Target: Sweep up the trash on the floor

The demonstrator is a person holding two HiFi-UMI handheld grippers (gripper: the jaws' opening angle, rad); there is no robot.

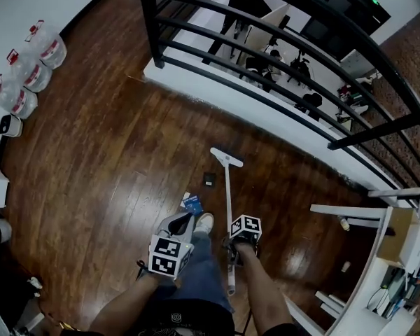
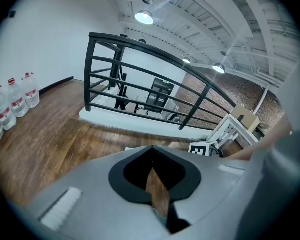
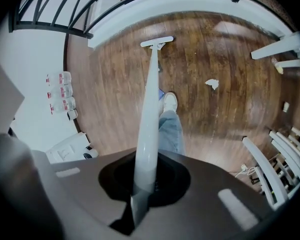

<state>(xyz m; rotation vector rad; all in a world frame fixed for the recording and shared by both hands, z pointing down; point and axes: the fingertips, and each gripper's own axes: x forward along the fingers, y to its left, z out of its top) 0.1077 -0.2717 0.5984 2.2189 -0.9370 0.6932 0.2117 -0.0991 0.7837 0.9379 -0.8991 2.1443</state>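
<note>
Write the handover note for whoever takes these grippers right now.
Right gripper: shut on the broom handle, with its head down on the floor ahead.
Left gripper: open, nothing between its jaws.
Trash, not gathered: a blue scrap by the shoe, a dark square piece just beyond it, and white crumpled paper farther off.
Left to do: sweep all three together. No dustpan in view.

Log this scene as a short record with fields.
tool: broom, head on the floor
right gripper: shut on the broom handle
left gripper: jaws slightly apart, empty
trash: black piece, blue piece, white scrap, all loose on the floor
bottles: by the wall
</note>
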